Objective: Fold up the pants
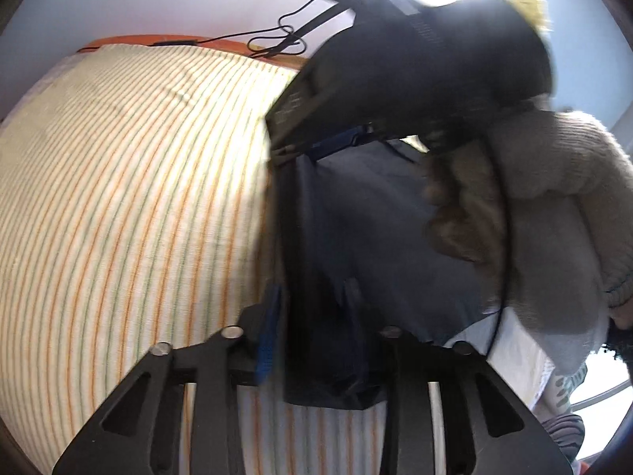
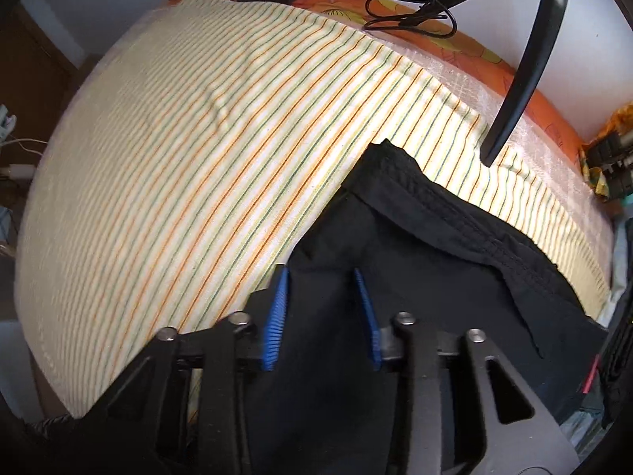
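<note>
The black cloth pants (image 2: pixel 415 245) lie on the striped yellow bed sheet (image 2: pixel 178 158), near its edge. The right gripper (image 2: pixel 322 312) stands partly open over the pants. The left gripper (image 1: pixel 308 336) seems to pinch dark cloth. This looks like an early fold; next, both must lift the edge across.

grippers: black frame (image 2: pixel 322 316), triangular cutouts, silver screws
pads: blue ribbed (image 2: pixel 277 316)
sleeve: cream fuzzy knit (image 1: pixel 554 182)
cable: thin black, along the sleeve (image 1: pixel 508 237)
</note>
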